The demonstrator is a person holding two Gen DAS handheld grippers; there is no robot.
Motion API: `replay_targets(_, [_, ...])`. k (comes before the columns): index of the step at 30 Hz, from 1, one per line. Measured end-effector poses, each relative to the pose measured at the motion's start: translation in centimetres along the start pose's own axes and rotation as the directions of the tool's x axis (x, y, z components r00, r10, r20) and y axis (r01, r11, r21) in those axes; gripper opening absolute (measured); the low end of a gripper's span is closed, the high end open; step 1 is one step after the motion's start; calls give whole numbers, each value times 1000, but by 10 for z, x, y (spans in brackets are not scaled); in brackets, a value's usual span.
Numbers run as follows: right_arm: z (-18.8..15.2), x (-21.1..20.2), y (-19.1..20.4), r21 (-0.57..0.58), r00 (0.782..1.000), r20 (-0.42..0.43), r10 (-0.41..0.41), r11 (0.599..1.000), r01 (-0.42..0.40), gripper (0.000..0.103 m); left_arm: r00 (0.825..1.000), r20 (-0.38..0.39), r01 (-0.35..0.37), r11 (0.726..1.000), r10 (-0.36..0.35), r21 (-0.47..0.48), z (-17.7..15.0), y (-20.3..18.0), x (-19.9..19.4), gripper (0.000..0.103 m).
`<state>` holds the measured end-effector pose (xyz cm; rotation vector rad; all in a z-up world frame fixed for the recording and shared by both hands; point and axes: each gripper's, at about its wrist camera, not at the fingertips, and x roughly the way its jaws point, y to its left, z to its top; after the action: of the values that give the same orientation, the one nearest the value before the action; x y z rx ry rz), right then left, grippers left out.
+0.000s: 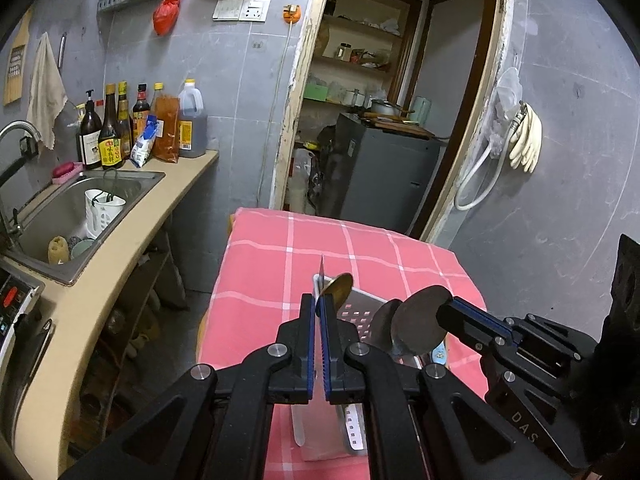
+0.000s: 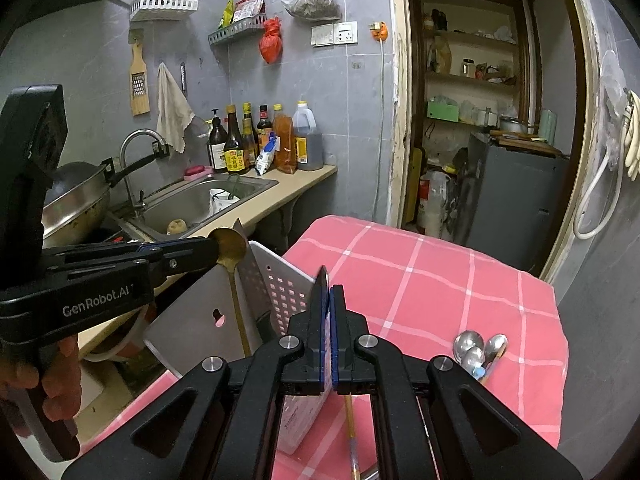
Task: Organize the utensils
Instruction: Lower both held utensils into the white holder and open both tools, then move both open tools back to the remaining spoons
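Here, I hold both grippers angled downward over a table draped in a pink checked cloth (image 1: pixel 384 256). My left hand (image 2: pixel 60 380) wraps the handle of the left gripper (image 1: pixel 319 308), whose jaws are pressed together on the rim of a white perforated utensil holder (image 1: pixel 356 312), right beside the brass-coloured spoon (image 1: pixel 339 285) standing in it. My right gripper (image 2: pixel 329 296) reaches in from the right, its jaws likewise closed, pinching the opposite edge of the same holder, which leans tilted above the cloth. From the left camera, two dark spoon bowls (image 1: pixel 416 324) sit just in front of the right gripper's tip. From the right camera, a small cluster of silver spoons (image 2: pixel 478 350) lies on the cloth near the table's right side, apart from the holder.
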<state>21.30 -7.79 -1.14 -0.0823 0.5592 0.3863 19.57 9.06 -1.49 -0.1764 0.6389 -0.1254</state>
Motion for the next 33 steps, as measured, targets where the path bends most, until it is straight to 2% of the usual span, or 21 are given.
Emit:
replay_targets(2, [0, 0, -1, 2, 1000, -3, 3, 1000, -3, 8, 1000, 0, 0, 1000, 0, -1, 0, 0, 0, 4])
replay_targets(6, [2, -2, -4, 11, 1000, 8, 2, 1000, -2, 24, 1000, -2, -4, 1000, 4, -10, 1, 0, 0, 4])
replay_targets(11, [3, -8, -7, 26, 1000, 20, -5, 1000, 5, 25, 1000, 17, -9, 1000, 9, -22, 2, -2, -4, 5])
replay_targets(13, [4, -13, -10, 38, 999, 30, -14, 999, 13, 33, 1000, 23, -9, 1000, 10, -23, 3, -4, -6, 5])
replay_targets(15, [5, -20, -15, 58, 998, 49, -27, 998, 24, 46, 999, 32, -11, 1000, 12, -22, 4, -7, -8, 8])
replay_targets(16, [5, -23, -19, 68, 998, 58, -37, 997, 33, 47, 999, 36, -12, 1000, 12, -22, 5, -8, -9, 10])
replay_targets(19, [6, -32, -30, 97, 995, 79, -67, 994, 59, 54, 998, 61, -4, 999, 6, -34, 6, -11, -12, 34])
replay_targets(20, [7, -36, -34, 109, 993, 87, -81, 992, 72, 57, 998, 70, -3, 999, 5, -37, 6, -12, -14, 47])
replay_targets(21, [7, -40, -39, 119, 991, 95, -94, 989, 83, 59, 996, 92, -4, 999, 8, -41, 7, -14, -16, 53])
replay_targets(25, [11, -52, -58, 158, 981, 126, -145, 980, 124, 69, 994, 109, 1, 999, 3, -35, 12, -25, -16, 62])
replay_targets(30, [14, -68, -81, 198, 967, 165, -196, 967, 162, 90, 989, 150, 20, 999, -14, -38, 19, -42, -17, 87])
replay_targets(33, [14, -77, -98, 225, 959, 177, -223, 957, 181, 96, 985, 168, 35, 999, -29, -38, 23, -54, -15, 97])
